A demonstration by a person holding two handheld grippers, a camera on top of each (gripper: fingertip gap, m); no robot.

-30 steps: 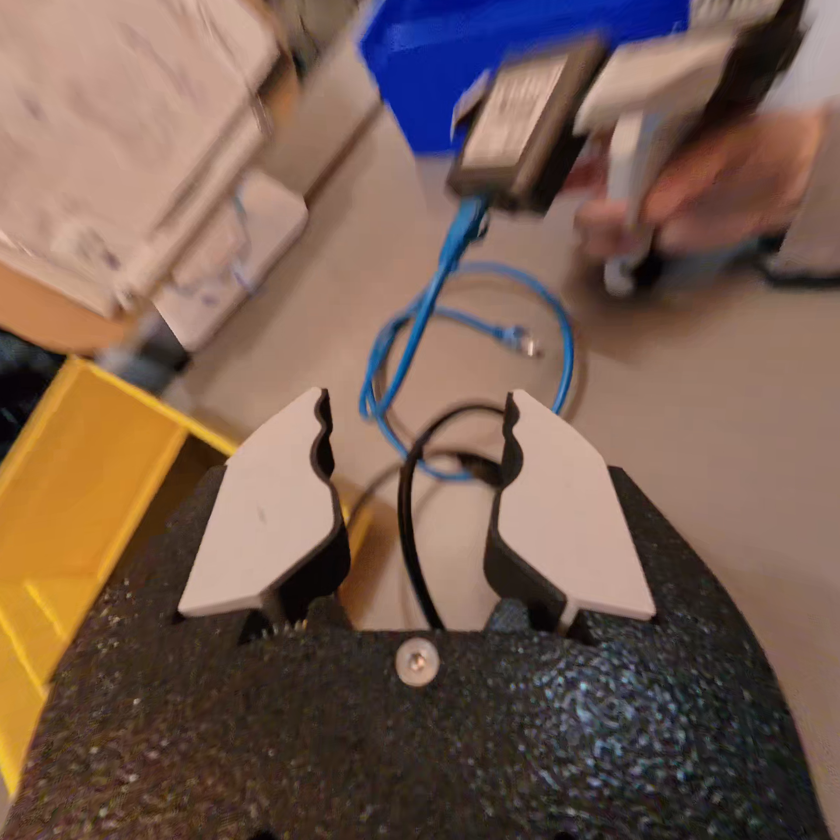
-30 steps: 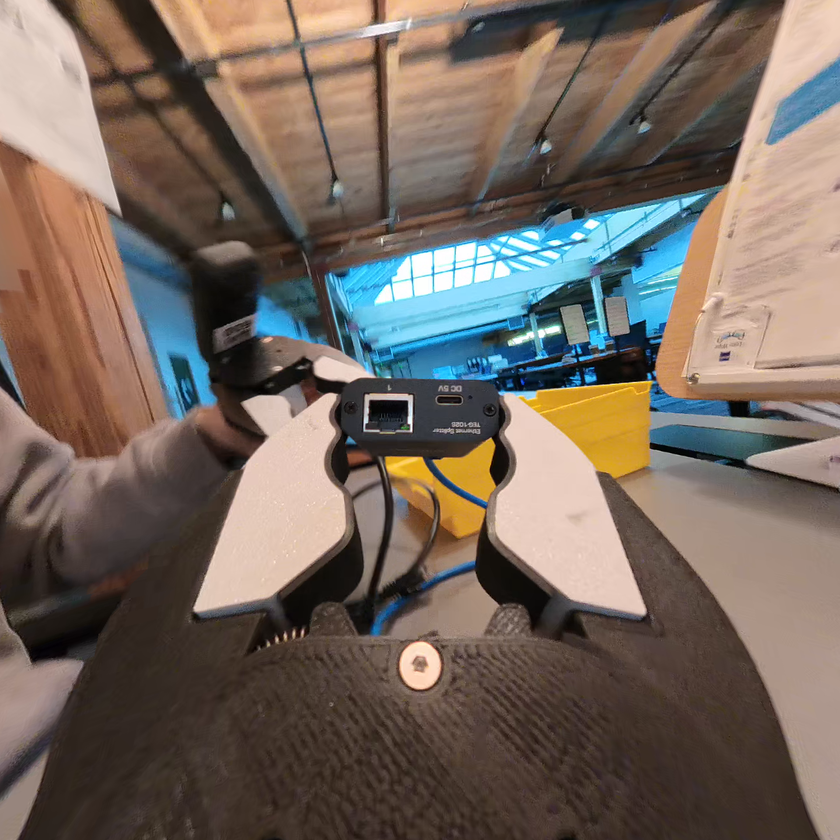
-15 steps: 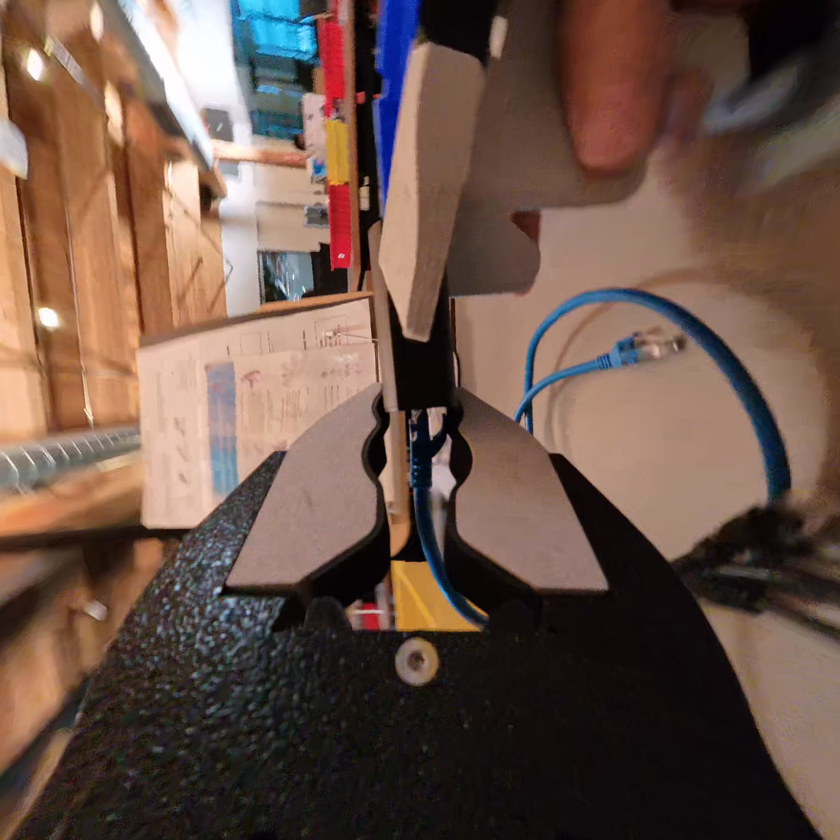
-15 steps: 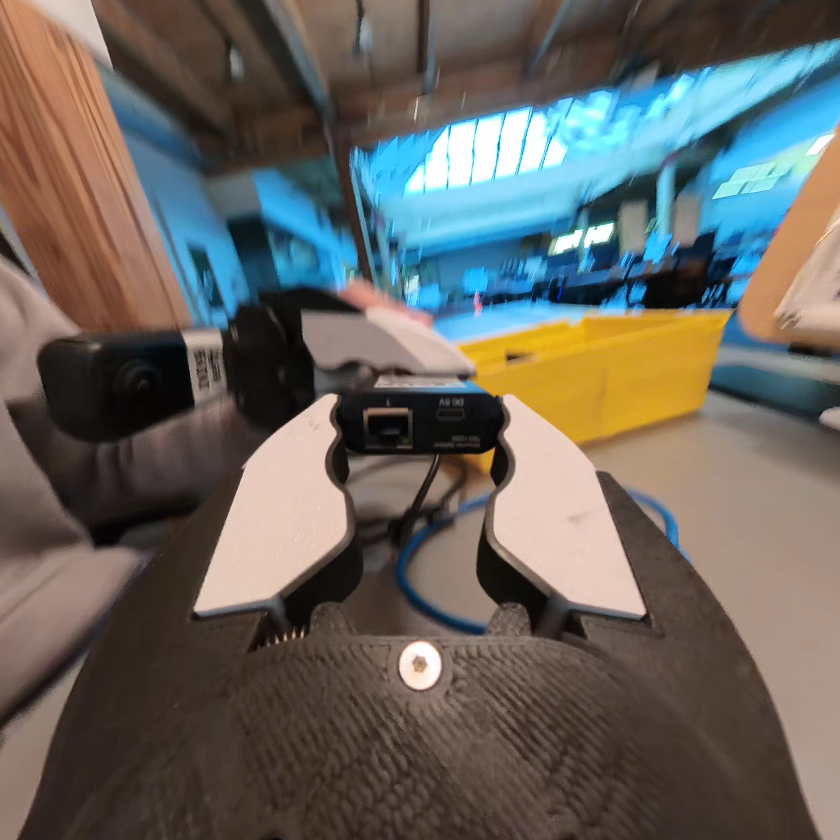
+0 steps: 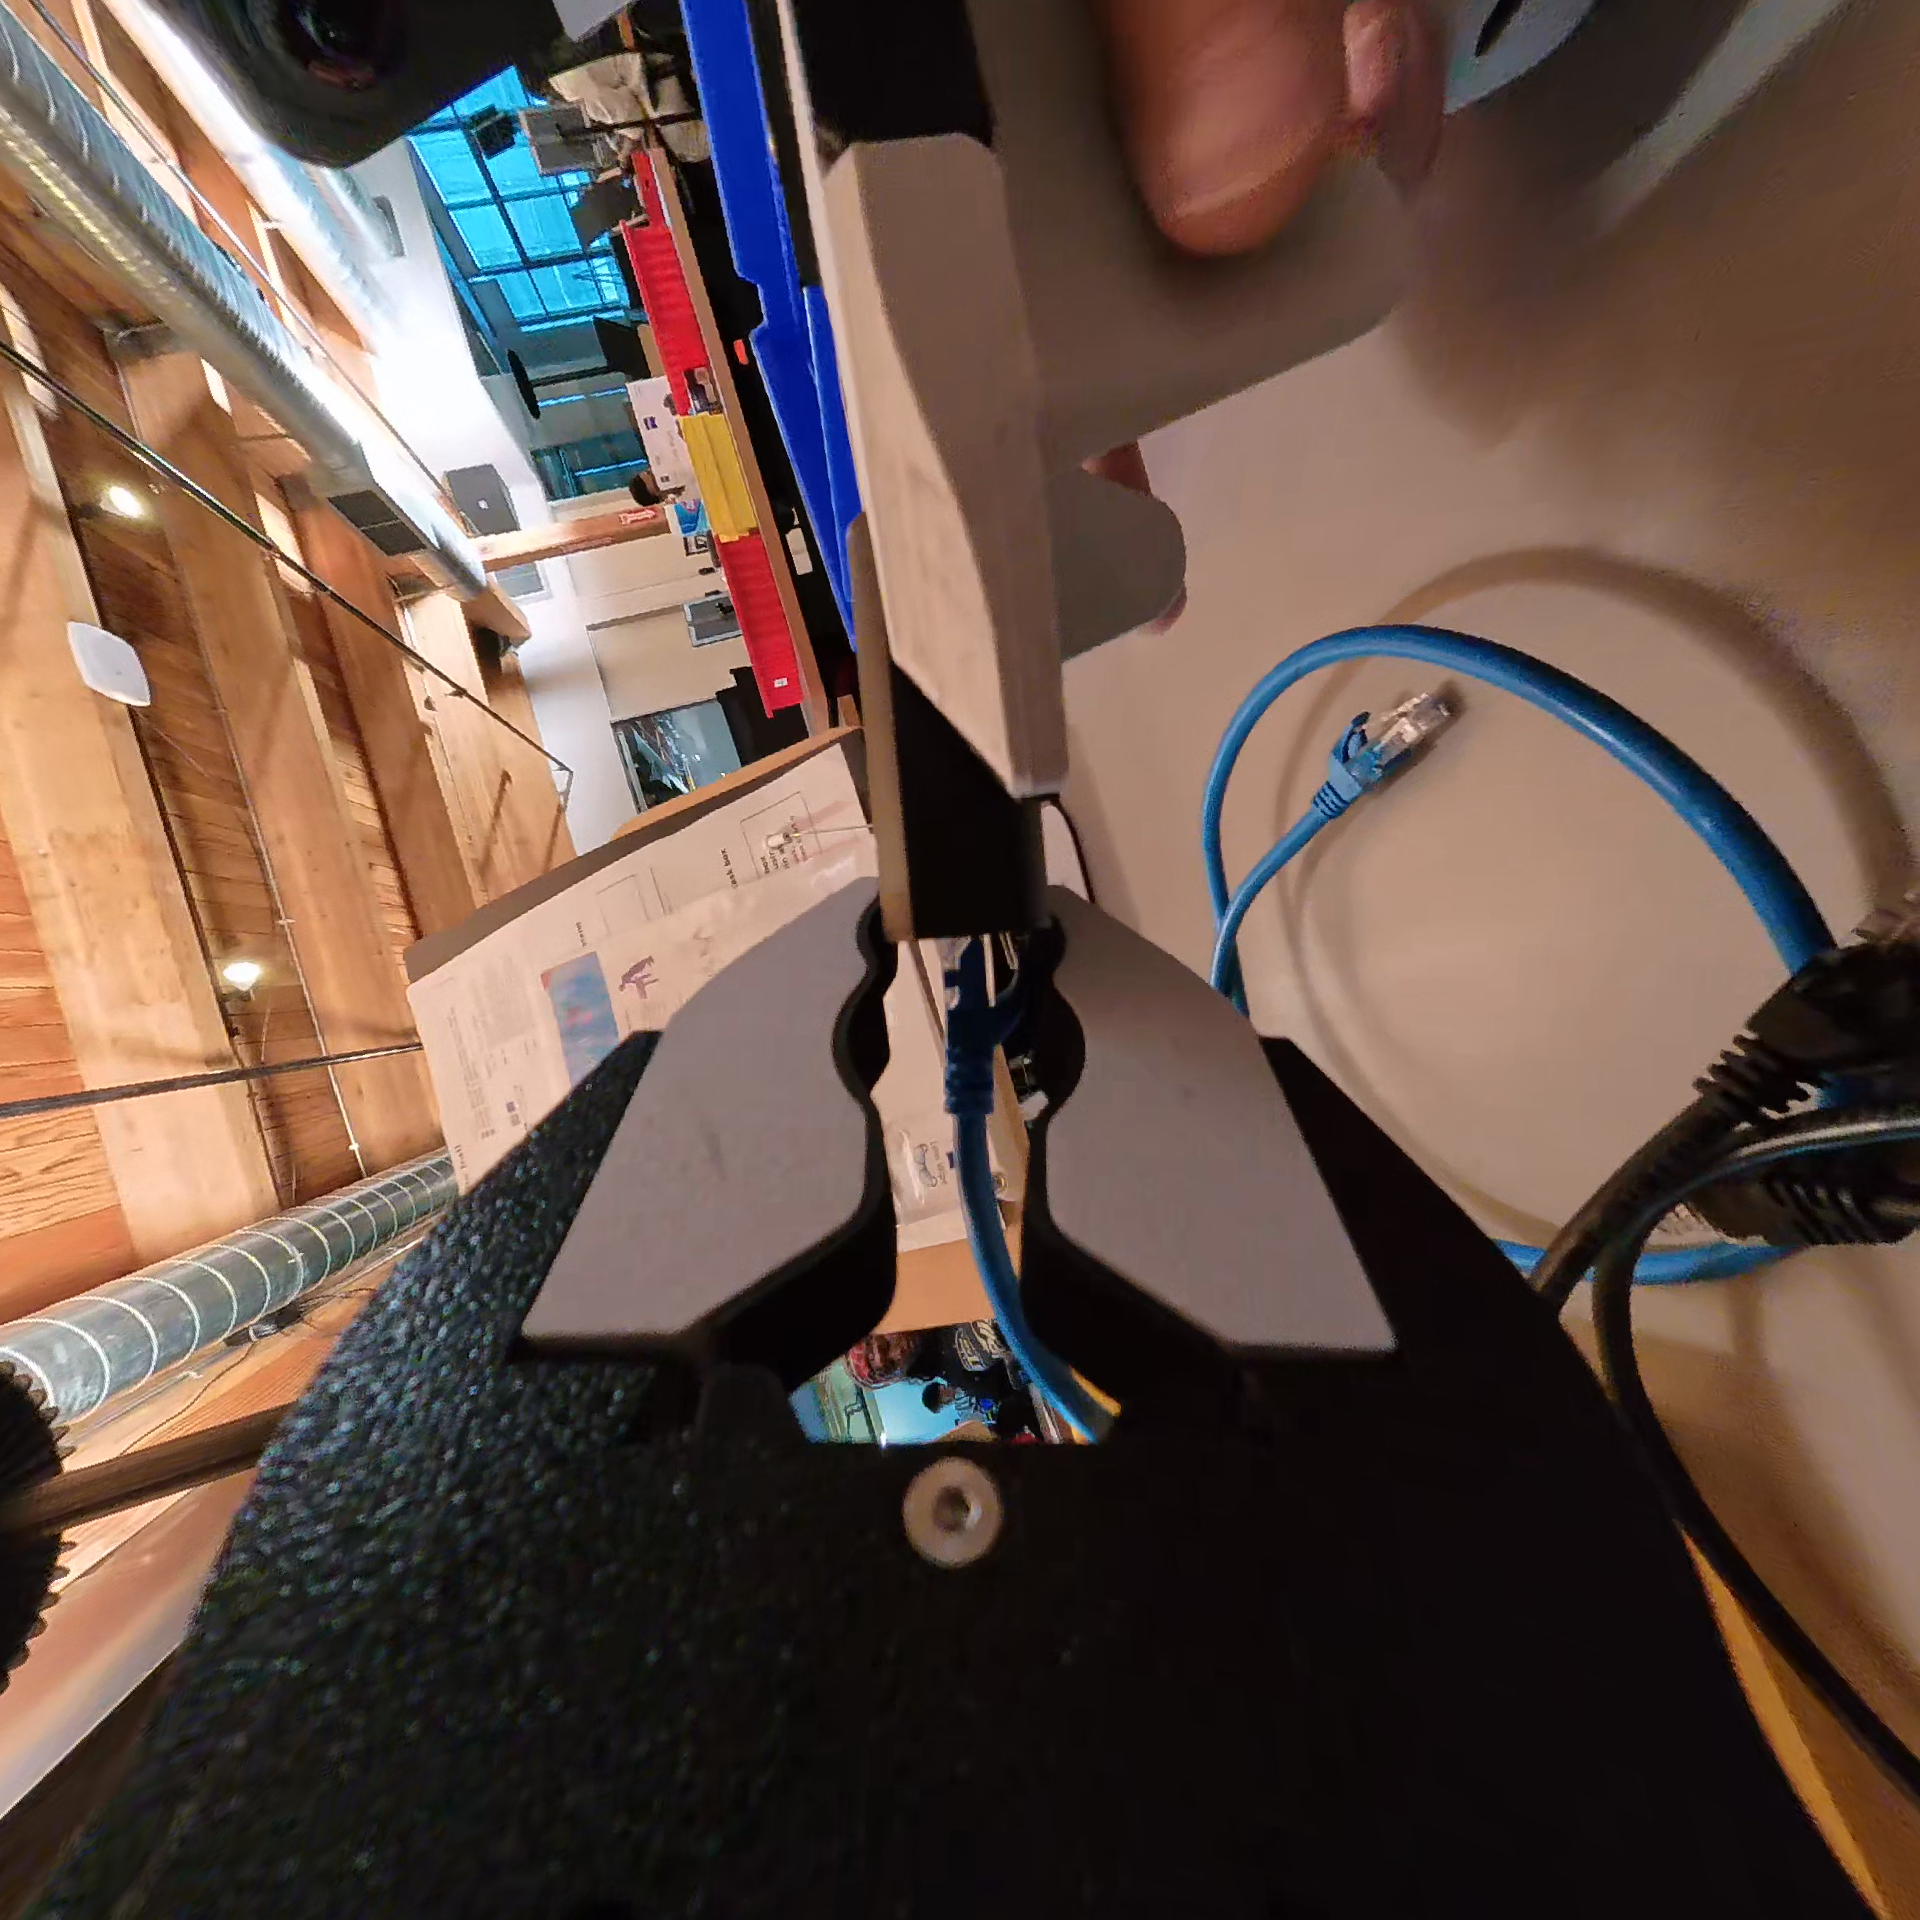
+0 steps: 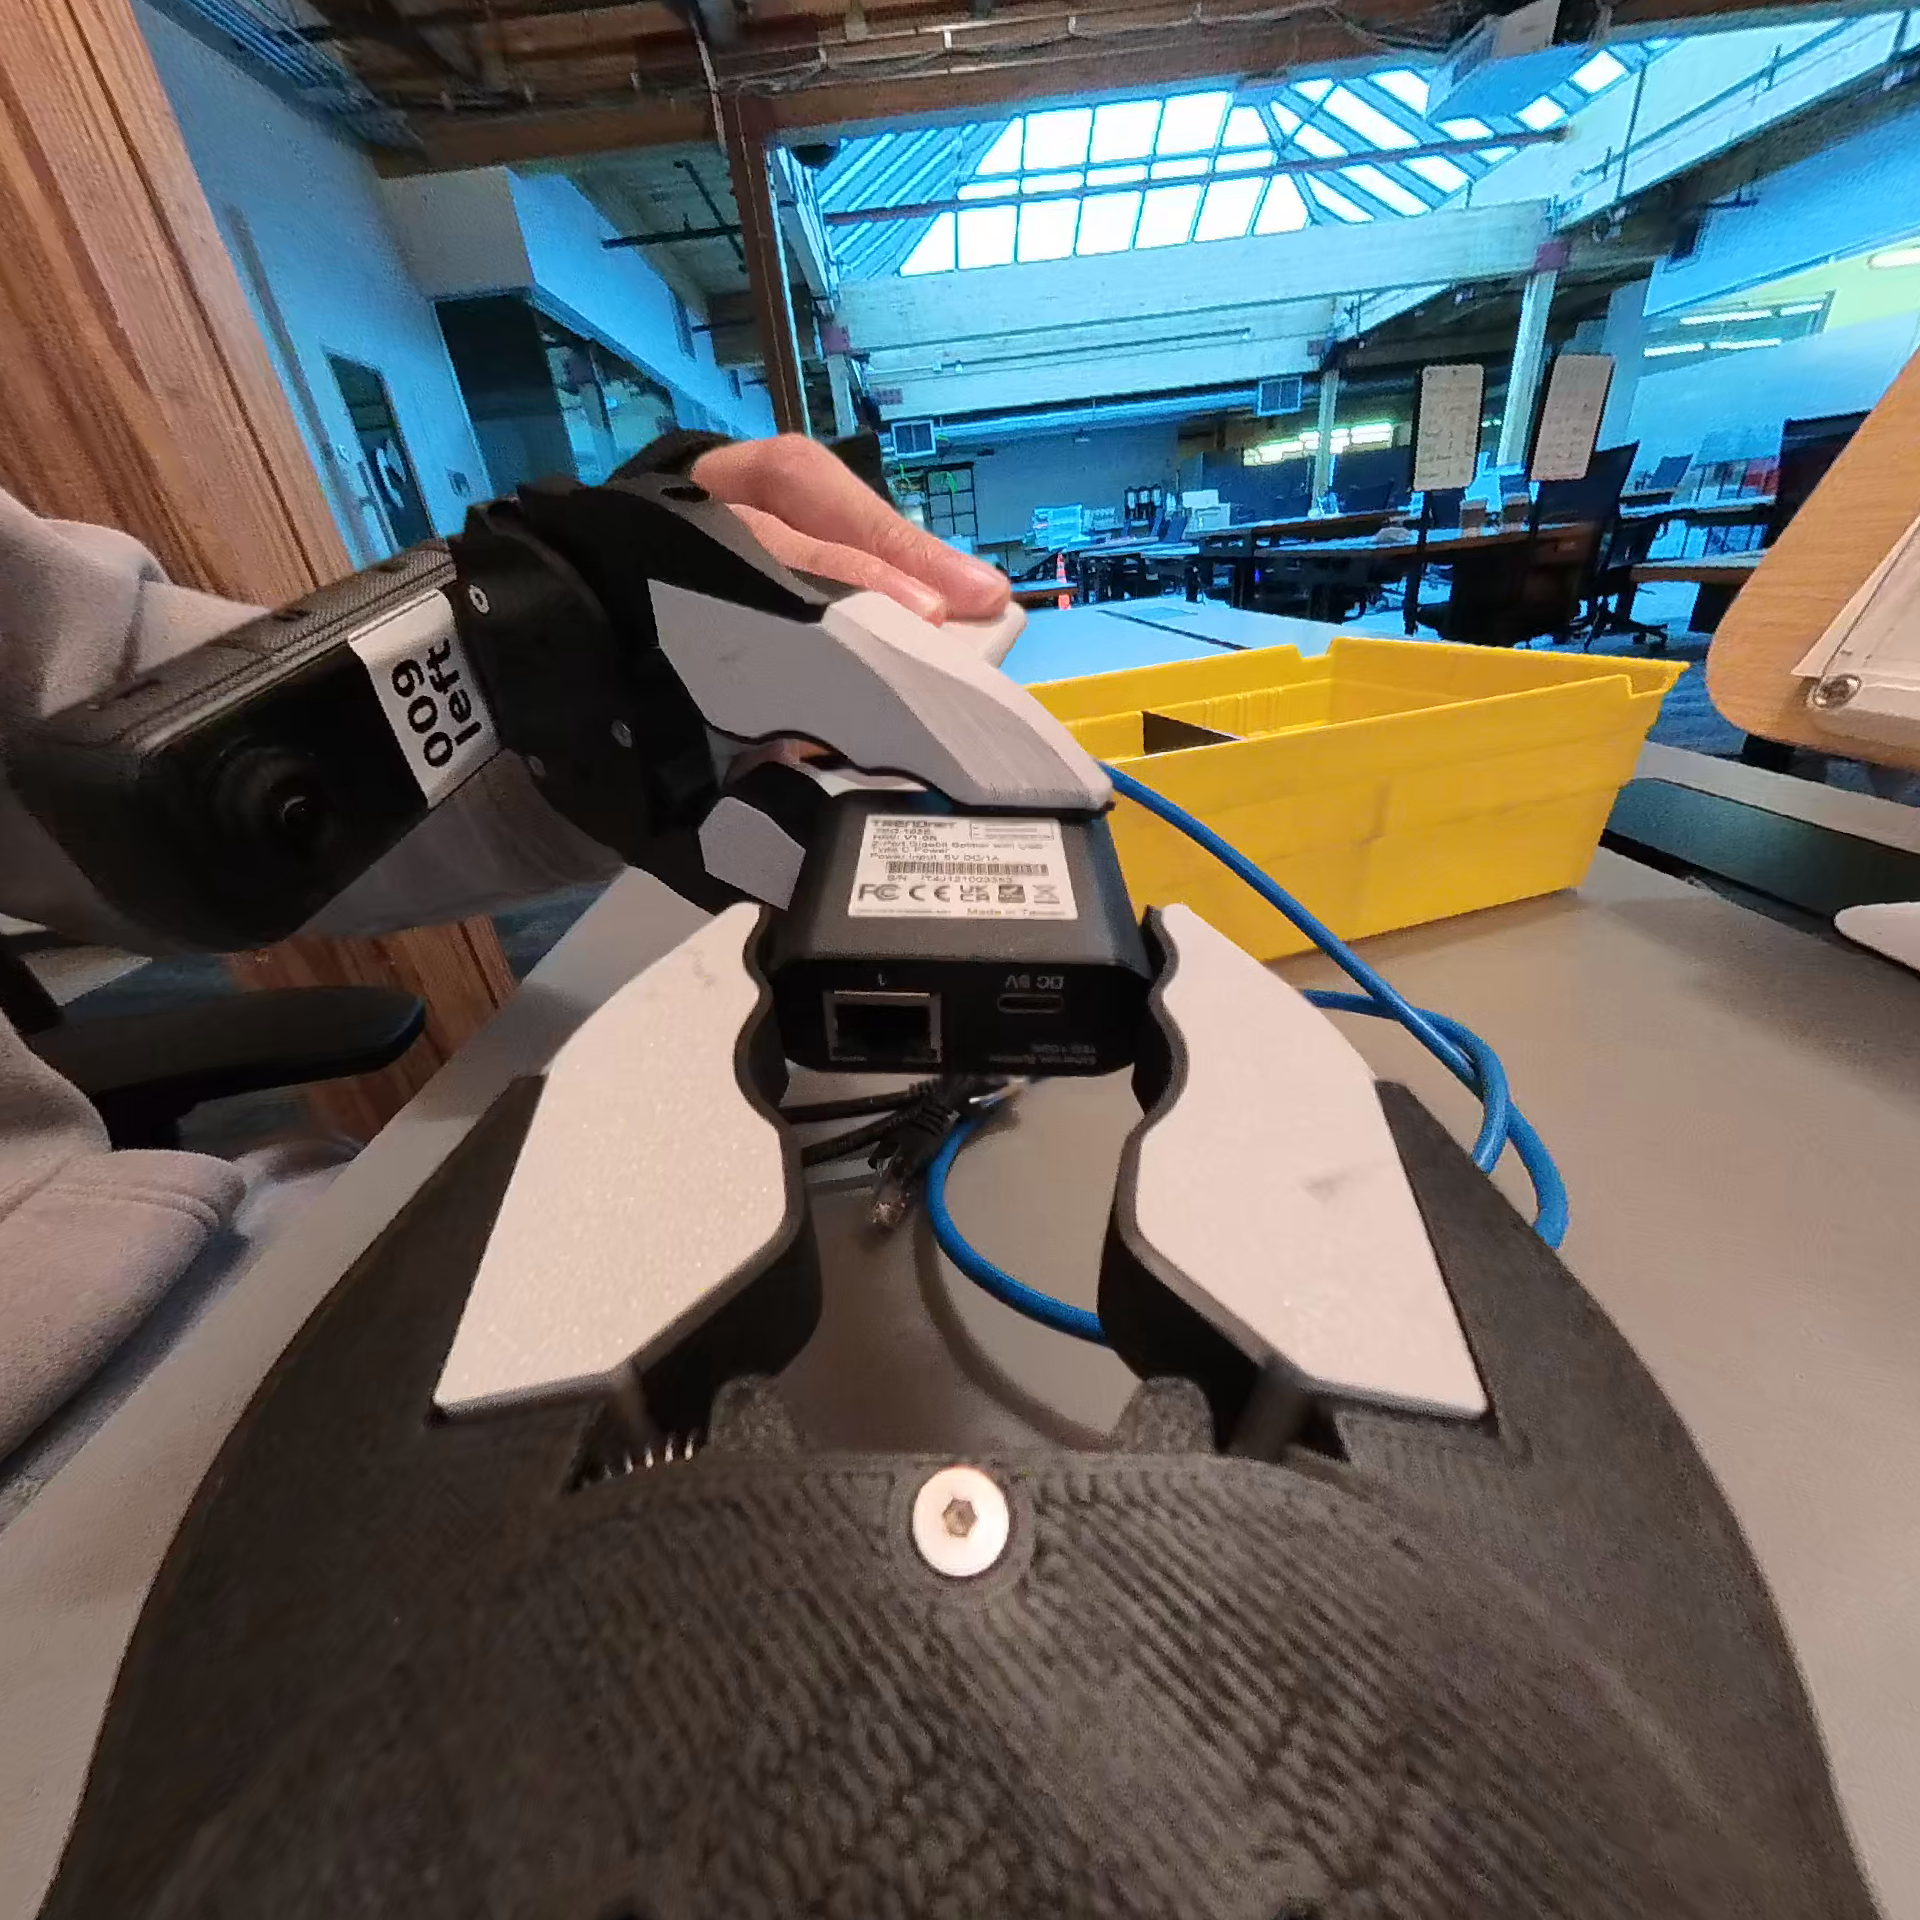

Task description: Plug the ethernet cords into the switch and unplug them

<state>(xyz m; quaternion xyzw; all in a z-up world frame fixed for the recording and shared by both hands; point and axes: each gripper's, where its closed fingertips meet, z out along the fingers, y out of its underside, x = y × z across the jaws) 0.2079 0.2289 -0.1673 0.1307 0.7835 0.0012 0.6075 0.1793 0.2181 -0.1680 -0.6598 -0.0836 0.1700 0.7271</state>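
My right gripper (image 6: 956, 997) is shut on the black switch (image 6: 1039, 935) and holds it above the table, its empty port and small socket facing the camera. My left gripper (image 5: 966, 935) is at the switch's far side, closed around the plug of the blue ethernet cord (image 5: 977, 1049) where it enters the switch (image 5: 966, 862). In the right wrist view its upper finger (image 6: 883, 707) lies over the switch. The blue cord (image 6: 1351, 977) loops on the table; its free plug (image 5: 1392, 727) lies loose. A black cord's plug (image 6: 904, 1143) lies under the switch.
A yellow bin (image 6: 1351, 810) stands on the grey table (image 6: 1714, 1143) behind the switch. A wooden board with papers (image 6: 1849, 582) leans at the right, also in the left wrist view (image 5: 623, 977). A person's grey sleeve (image 6: 83, 1195) is at the left. Less than 4 cm separates the two grippers' tips.
My left gripper rose from over the table to the switch's back and narrowed onto the blue plug. My right gripper tilted down with the switch, toward the table.
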